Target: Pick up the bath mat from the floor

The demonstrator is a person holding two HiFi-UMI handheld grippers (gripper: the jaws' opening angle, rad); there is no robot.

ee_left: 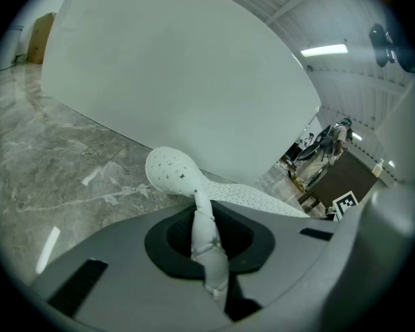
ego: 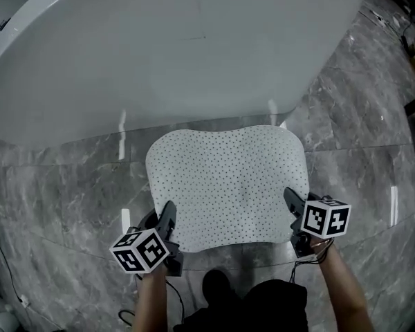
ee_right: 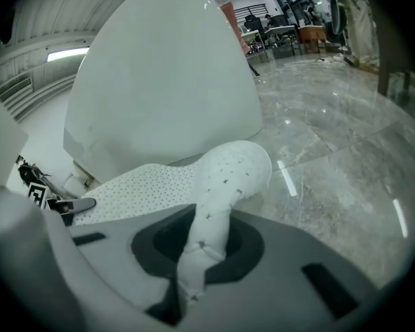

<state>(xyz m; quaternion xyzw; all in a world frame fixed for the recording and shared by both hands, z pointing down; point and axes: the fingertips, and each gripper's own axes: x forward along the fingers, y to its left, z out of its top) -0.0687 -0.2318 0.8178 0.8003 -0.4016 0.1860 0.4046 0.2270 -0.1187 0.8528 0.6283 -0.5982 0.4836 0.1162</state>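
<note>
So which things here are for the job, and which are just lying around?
For the job: bath mat, left gripper pinching its near left corner, right gripper pinching its near right corner.
Just there: white bathtub, grey marble floor.

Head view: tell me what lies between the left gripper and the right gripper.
The bath mat: its near edge spans the stretch from the left gripper to the right gripper, each shut on a corner of it. The head view shows this.
</note>
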